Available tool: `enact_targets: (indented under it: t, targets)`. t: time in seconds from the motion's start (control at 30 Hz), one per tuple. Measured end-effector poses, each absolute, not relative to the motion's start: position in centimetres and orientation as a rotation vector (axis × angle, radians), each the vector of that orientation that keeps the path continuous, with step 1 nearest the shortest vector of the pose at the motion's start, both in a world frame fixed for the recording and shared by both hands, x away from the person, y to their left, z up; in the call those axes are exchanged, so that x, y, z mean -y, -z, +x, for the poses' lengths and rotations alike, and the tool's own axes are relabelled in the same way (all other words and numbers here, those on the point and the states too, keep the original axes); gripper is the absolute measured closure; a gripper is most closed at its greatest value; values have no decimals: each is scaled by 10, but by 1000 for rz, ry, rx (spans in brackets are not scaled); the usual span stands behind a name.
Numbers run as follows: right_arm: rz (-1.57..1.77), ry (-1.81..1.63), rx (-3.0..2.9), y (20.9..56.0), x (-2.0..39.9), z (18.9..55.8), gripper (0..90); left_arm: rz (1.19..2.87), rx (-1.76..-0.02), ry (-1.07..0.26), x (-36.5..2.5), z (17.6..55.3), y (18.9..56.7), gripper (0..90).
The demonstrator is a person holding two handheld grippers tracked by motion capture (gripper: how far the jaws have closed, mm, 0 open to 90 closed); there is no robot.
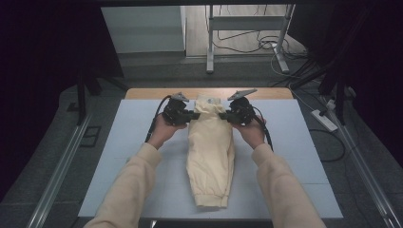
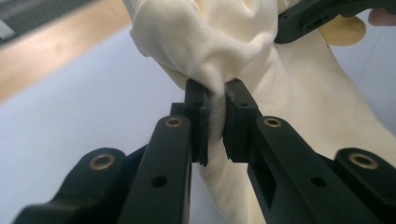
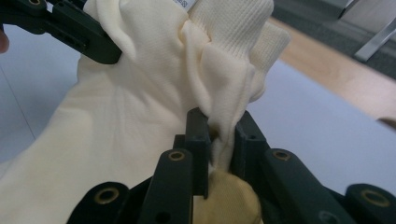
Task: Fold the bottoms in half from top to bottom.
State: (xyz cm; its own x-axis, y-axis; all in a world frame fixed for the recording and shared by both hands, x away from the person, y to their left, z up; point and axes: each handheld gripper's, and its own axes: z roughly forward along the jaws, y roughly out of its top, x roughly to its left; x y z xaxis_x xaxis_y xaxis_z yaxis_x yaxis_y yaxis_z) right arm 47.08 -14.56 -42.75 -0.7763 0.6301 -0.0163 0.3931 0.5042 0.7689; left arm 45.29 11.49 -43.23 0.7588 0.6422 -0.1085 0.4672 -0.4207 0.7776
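- Nearest the front edge of the surface you've got the ribbed cuffs of the cream garment, lying flat on the pale mat, roughly centred between the left and right edges.
- The person's two cream sleeves come in from the bottom, one on each side of the garment, not touching it.
- Going further in, the garment runs lengthwise toward the far edge and looks folded into a long narrow strip. Can't really tell whether it's trousers or a top from here.
- Left gripper has its fingers clamped tight on a bunched-up fold of the fabric at the garment's far left corner. The cloth is squeezed right between the pads.
- Right gripper does the same on the far right corner: fingers closed on a pinch of cloth just below the ribbed waistband.
- That far end is lifted and gathered between the two grippers, while the rest stays on the surface.
- Beyond that, a strip of bare wood shows along the far edge, then the floor with cables and a metal stand.
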Motion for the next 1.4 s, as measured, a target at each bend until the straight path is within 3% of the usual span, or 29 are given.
enact_targets:
  t: [0.17,0.87,1.2,1.4]
  targets:
    - [843,-1154,-2417,412,145,468,782,2084,-814,-283,-114,449,422,814]
    - [872,-1146,-2438,425,149,470,784,2084,-819,-264,-111,451,433,815]
    - [816,-1152,-2369,390,142,477,790,2025,-794,-322,-120,459,403,815]
    - [841,-1155,-2381,398,146,476,790,2055,-794,-310,-115,459,410,815]
